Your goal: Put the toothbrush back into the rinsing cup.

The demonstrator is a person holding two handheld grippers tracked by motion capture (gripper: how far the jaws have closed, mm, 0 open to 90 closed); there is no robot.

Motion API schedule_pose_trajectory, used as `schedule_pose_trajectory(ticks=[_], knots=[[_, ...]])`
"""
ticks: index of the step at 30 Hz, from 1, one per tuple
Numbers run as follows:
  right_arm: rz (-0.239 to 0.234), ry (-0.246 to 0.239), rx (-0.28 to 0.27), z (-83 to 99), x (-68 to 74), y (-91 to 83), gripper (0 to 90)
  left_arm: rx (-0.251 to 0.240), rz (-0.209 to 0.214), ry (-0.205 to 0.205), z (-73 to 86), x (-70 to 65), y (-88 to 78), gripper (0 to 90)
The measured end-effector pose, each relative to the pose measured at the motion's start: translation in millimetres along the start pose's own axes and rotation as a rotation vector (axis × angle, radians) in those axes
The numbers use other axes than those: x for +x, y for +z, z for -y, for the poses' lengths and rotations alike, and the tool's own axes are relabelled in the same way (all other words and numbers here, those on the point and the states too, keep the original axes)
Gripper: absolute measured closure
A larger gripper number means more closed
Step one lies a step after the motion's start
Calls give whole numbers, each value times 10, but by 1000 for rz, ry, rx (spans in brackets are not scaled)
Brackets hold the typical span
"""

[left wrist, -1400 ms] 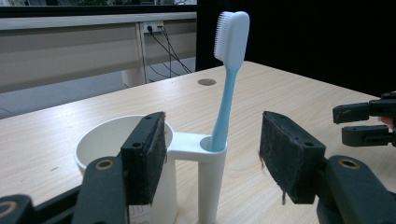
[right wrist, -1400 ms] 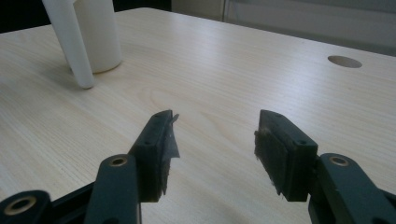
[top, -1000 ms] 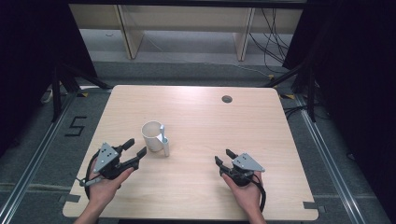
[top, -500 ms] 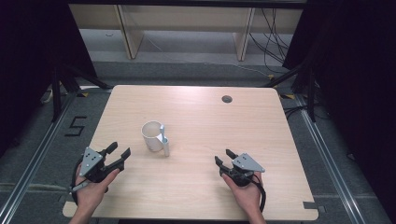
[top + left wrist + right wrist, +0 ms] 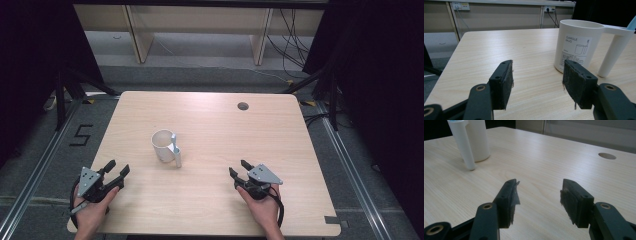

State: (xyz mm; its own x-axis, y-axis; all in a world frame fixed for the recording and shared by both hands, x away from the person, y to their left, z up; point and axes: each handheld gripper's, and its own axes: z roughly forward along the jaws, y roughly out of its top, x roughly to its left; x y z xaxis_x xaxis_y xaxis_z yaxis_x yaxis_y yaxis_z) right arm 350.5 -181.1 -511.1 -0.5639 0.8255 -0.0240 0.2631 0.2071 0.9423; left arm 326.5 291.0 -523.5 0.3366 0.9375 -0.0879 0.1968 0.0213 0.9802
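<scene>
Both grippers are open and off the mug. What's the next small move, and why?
Probably ease the left gripper forward toward the mug. Its fingers stand open with nothing between them, the mug stands upright just ahead, and the right gripper sits farther off.

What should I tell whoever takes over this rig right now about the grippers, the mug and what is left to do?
Left gripper: jaws open, nothing between them, low over the table's near left corner, pointing toward the mug.
Right gripper: jaws open, nothing between them, at the near right of the table.
White mug: upright near the middle of the table, handle toward the near right, touched by neither gripper.
Done: nothing that shows.
Left: probably bring a gripper up to the mug and grasp it.
</scene>
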Motion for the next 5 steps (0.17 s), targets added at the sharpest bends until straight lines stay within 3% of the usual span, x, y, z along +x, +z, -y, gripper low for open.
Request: schedule_pose_trajectory(ticks=[2,4,5], knots=[[-3,18,1,-1,-3,-1,472,9,-1,-3,16,-15,-6,406],[11,-9,-9,-11,-30,-11,471,1,5,8,18,-36,-7,407],[-2,14,-5,-12,-26,-12,472,-7,4,14,20,-44,1,408]])
